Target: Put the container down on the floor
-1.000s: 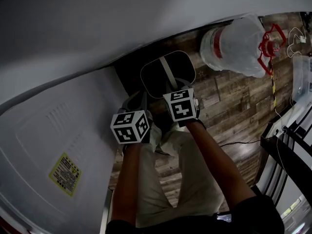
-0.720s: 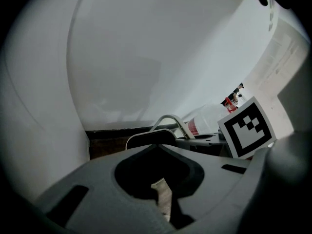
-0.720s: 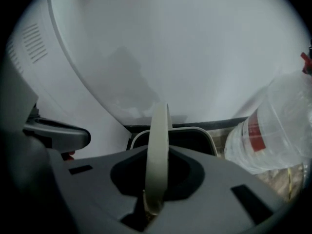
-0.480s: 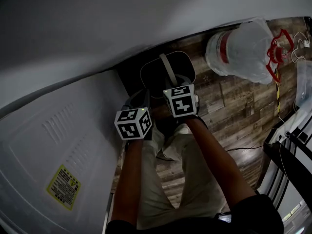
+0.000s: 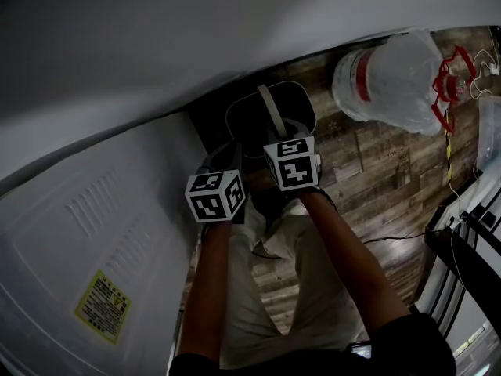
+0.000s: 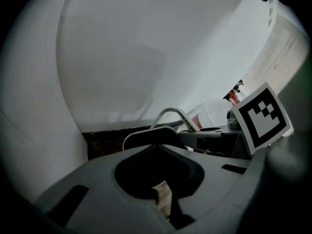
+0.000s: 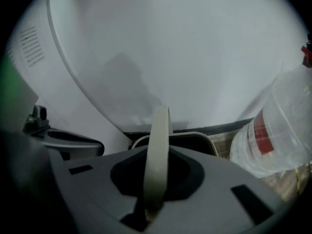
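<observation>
A dark container (image 5: 249, 120) with a pale rim sits low in the shadowed corner between the wall and a white appliance. Its pale handle (image 5: 272, 108) arches up over it. My right gripper (image 5: 283, 134) is shut on that handle (image 7: 158, 155), which runs straight into its jaws, with the container's rim (image 7: 195, 136) just beyond. Close on its left, my left gripper (image 5: 228, 161) has its jaws together with nothing in them (image 6: 163, 199). The left gripper view shows the rim (image 6: 146, 136) and handle (image 6: 173, 113) ahead. Whether the container rests on the floor I cannot tell.
A large clear water bottle (image 5: 387, 73) with a red band and a red carrier (image 5: 450, 73) lies on the wooden floor (image 5: 368, 163) to the right. The white appliance (image 5: 94, 233) fills the left. A black rack (image 5: 470, 241) stands at the right edge.
Both grippers have sunk slightly with the handle still in the right one, mostly in the first half second. The container stays in the same corner.
</observation>
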The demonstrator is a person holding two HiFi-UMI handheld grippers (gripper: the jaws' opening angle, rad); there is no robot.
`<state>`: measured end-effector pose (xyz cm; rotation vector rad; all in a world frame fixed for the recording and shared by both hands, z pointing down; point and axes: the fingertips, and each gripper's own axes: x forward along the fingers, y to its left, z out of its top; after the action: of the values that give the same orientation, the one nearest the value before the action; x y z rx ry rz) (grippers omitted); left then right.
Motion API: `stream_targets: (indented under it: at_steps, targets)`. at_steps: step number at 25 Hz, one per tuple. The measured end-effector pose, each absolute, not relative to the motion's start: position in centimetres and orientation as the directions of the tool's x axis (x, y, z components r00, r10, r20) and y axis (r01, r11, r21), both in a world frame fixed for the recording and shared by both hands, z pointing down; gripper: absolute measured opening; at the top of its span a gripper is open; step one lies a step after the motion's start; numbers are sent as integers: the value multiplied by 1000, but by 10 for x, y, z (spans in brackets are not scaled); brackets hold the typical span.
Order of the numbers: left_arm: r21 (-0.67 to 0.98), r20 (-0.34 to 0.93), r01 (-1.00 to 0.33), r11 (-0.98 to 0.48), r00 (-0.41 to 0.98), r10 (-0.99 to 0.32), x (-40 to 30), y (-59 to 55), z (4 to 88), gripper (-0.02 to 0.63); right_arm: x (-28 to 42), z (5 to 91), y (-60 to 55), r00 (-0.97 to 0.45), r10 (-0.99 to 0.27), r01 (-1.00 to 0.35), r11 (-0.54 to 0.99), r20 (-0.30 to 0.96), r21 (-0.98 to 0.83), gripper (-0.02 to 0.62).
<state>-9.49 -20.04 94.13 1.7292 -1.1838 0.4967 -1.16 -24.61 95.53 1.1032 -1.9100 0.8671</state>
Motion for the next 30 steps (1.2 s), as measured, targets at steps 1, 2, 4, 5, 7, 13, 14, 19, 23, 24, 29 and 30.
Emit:
stream_targets:
  at_steps: [1, 2, 4, 5, 7, 13, 14, 19, 23, 24, 29, 30]
  targets:
    - [474, 744, -876, -93, 455, -489, -92, -201, 941, 14, -11, 956, -245, -343, -388, -900, 397, 856, -180, 34]
    - [474, 742, -874, -105, 461, -486, -89, -201, 941, 14, -10, 956, -244, -339, -386, -901, 395, 858, -178, 34]
    - [478, 740, -870, -124, 474, -477, -84, -201, 942, 14, -6, 957, -242, -330, -381, -904, 392, 864, -173, 34]
    - [480, 739, -868, -129, 479, -474, -82, -201, 942, 14, -4, 958, -241, -327, -379, -905, 390, 866, -171, 34]
    - [482, 739, -866, -135, 485, -468, -79, -200, 943, 14, -2, 957, -239, -325, -374, -908, 380, 869, -176, 34]
    - [485, 738, -859, -163, 502, -450, -64, -202, 945, 14, 18, 960, -235, -296, -373, -924, 347, 879, -164, 34]
    - [484, 739, -858, -172, 506, -445, -61, -203, 945, 14, 22, 962, -234, -291, -373, -925, 344, 881, -160, 34]
    - [487, 735, -850, -199, 522, -432, -49, -205, 947, 14, 36, 967, -227, -278, -371, -936, 311, 886, -164, 34]
    - [487, 738, -846, -218, 532, -416, -39, -204, 949, 14, 44, 968, -227, -278, -374, -938, 304, 885, -166, 34]
    - [487, 738, -845, -221, 533, -412, -37, -204, 949, 14, 46, 969, -227, -277, -374, -937, 309, 885, -163, 32]
    - [492, 735, -833, -254, 553, -392, -23, -206, 949, 14, 58, 971, -229, -252, -369, -938, 319, 895, -132, 32]
    - [491, 735, -831, -262, 556, -389, -20, -207, 950, 14, 61, 972, -231, -245, -370, -940, 316, 896, -127, 32]
